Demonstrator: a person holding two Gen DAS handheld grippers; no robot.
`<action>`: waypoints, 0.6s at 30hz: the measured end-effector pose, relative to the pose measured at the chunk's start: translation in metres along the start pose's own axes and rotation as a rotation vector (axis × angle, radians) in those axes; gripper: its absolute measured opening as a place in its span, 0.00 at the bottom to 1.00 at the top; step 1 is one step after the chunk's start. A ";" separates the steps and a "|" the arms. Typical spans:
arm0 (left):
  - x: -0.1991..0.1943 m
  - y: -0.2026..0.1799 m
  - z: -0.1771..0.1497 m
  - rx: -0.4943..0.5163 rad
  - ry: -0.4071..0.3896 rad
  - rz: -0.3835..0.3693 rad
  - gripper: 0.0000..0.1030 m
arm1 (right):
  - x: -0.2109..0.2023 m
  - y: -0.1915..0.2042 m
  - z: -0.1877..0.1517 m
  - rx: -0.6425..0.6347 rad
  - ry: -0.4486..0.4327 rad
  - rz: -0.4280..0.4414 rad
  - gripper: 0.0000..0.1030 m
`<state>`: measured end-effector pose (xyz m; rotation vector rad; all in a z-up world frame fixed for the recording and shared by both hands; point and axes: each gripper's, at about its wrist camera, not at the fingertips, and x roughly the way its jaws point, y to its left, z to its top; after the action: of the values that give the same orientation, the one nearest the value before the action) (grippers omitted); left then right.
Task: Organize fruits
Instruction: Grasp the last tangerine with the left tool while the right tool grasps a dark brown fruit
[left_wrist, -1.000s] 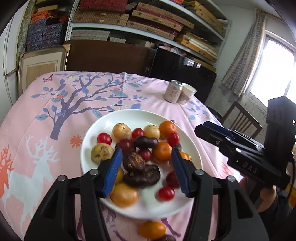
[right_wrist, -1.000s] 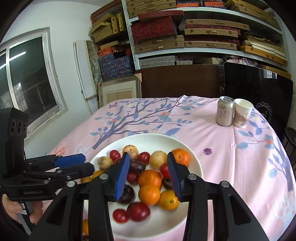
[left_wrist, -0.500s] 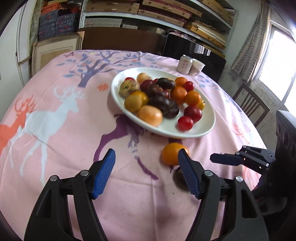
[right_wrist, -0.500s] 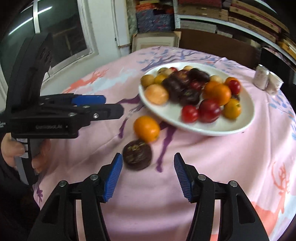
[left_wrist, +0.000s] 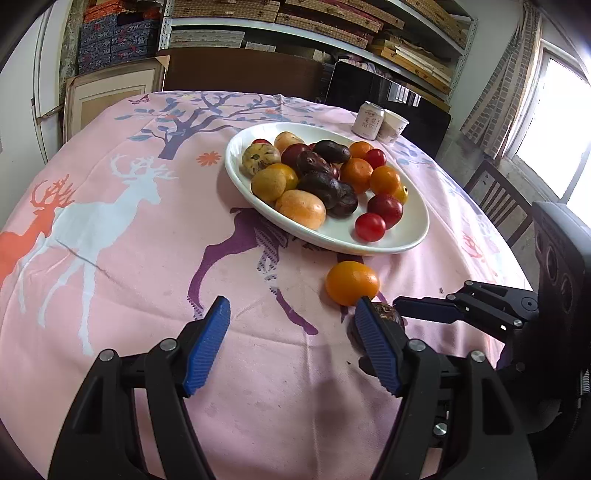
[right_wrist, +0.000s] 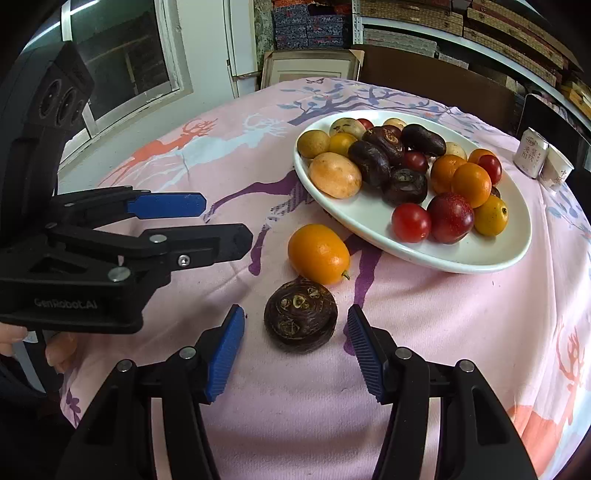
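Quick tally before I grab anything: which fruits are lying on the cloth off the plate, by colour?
Orange fruit: 1
Dark brown fruit: 1
Total off the plate: 2

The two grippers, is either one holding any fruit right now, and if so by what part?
Nothing is held. The right gripper is open, its fingers either side of the dark fruit on the tablecloth without touching it. The left gripper is open over bare cloth.
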<state>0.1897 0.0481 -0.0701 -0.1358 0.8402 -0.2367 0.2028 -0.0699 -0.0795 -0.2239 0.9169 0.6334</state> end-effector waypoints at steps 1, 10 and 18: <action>0.000 0.000 0.000 -0.001 0.001 0.000 0.66 | 0.001 0.000 0.000 0.002 0.002 0.000 0.57; 0.001 -0.003 -0.001 0.005 0.010 0.004 0.66 | 0.002 -0.004 -0.003 0.025 0.016 0.020 0.40; 0.005 -0.019 -0.005 0.065 0.031 0.016 0.66 | -0.015 -0.028 -0.016 0.105 -0.026 0.021 0.40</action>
<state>0.1864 0.0279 -0.0730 -0.0647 0.8630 -0.2510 0.2017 -0.1053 -0.0798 -0.1120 0.9253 0.6042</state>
